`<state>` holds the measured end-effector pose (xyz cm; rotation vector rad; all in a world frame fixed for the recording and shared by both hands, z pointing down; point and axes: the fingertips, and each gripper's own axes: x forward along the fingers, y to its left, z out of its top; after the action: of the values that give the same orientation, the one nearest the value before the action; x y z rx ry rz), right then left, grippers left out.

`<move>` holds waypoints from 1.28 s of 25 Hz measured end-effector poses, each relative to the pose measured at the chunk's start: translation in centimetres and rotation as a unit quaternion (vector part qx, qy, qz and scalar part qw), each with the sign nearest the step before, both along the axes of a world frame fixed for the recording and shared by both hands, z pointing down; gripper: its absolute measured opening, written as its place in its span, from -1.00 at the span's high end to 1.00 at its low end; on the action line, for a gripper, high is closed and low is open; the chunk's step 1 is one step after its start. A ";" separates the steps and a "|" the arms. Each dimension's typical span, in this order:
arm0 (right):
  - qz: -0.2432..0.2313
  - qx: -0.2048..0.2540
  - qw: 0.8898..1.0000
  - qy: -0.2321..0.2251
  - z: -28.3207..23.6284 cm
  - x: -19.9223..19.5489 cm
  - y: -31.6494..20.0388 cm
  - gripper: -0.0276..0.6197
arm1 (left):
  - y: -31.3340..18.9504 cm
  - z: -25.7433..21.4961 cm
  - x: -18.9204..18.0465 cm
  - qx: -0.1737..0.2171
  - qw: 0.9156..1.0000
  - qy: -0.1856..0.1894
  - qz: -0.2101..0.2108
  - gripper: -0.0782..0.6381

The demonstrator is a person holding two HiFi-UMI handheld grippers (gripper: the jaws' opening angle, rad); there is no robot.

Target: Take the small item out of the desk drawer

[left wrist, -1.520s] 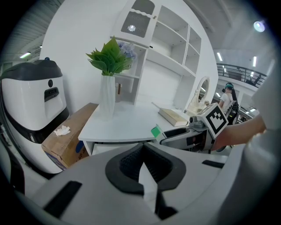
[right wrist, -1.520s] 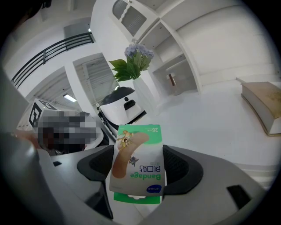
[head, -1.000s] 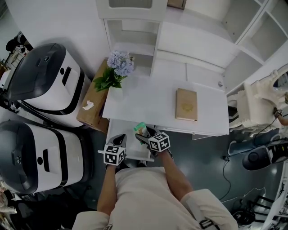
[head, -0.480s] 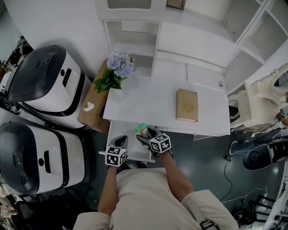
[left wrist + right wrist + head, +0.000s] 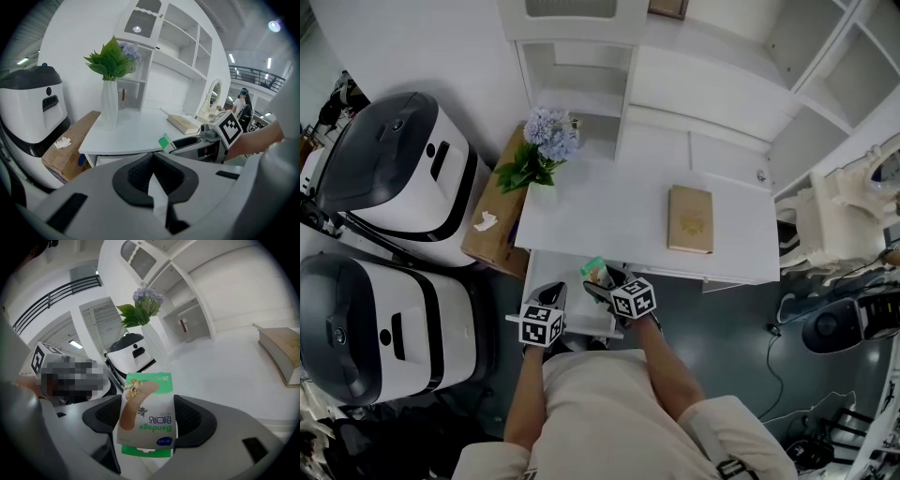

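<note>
Head view: the left gripper (image 5: 549, 293) sits over the front of the open desk drawer (image 5: 560, 269), with a cardboard box (image 5: 492, 214) further to its left on the floor. In the left gripper view, its dark pads (image 5: 138, 174) are clenched on a thin white strip (image 5: 157, 197); what this strip belongs to cannot be told. Ahead of this gripper, a white vase of flowers (image 5: 109, 101) stands on the white desk (image 5: 136, 129).

To the right of the left gripper, and just beside it, the right gripper (image 5: 602, 284) is held above the drawer at the desk's front edge. Its jaws grasp the bandage packet (image 5: 147, 413), a green-and-white pack printed with an adhesive plaster. One pad (image 5: 105, 414) presses each side, and the packet's upper part stands up clear of the jaws. The packet (image 5: 593, 266) is thus out of the drawer, lifted level with the desk edge. Ahead and to the right of the right gripper, a tan book (image 5: 688, 217) lies flat on the desk.
</note>
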<state>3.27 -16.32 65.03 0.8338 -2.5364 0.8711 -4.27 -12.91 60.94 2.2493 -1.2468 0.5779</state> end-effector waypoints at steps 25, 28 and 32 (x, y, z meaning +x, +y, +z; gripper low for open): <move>0.002 0.002 1.000 0.001 -0.1 -0.1 -0.1 -0.21 | 0.3 0.2 -0.2 0.000 1.000 0.001 -0.001 0.74; 0.003 0.002 1.000 0.000 -0.1 0.0 -0.1 -0.21 | 0.4 0.2 0.0 -0.001 1.000 0.001 0.001 0.74; 0.004 0.003 1.000 0.000 -0.2 0.2 -0.3 -0.21 | 0.3 0.2 0.2 -0.003 1.000 -0.001 0.004 0.74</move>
<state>3.50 -16.63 64.88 0.8476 -2.5382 0.8669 -4.09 -12.59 61.12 2.2498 -1.2369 0.5855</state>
